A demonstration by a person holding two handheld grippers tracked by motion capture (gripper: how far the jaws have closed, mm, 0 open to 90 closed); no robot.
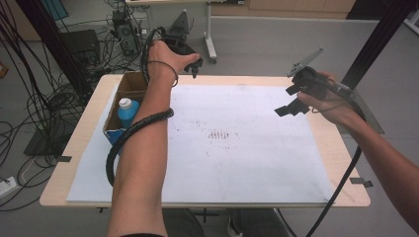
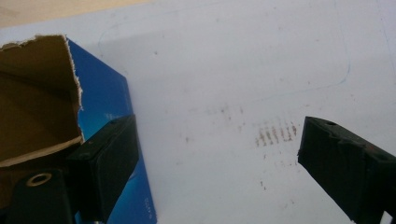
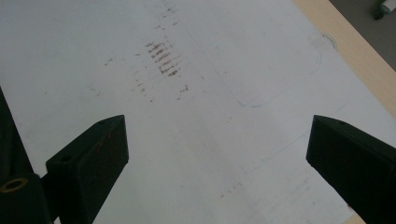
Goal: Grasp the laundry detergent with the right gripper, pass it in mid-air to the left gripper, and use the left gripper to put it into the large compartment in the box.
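An open cardboard box (image 1: 129,85) with blue outer sides stands at the table's left, and a blue bottle with a white cap (image 1: 127,111) stands inside it. My left gripper (image 1: 195,65) hovers over the table's far edge, just right of the box, jaws open with nothing between them. The left gripper view has the box's torn rim and blue side (image 2: 105,100) beside the left jaw, and the left gripper (image 2: 217,144) over white paper. My right gripper (image 1: 289,100) hangs open above the paper's right part; between the jaws of the right gripper (image 3: 217,144) there is only bare sheet.
A large white paper sheet (image 1: 237,148) with brown smudges in the middle covers most of the wooden table (image 1: 341,148). A faint pen outline is drawn on it (image 3: 261,100). Cables and equipment lie on the floor beyond the left edge.
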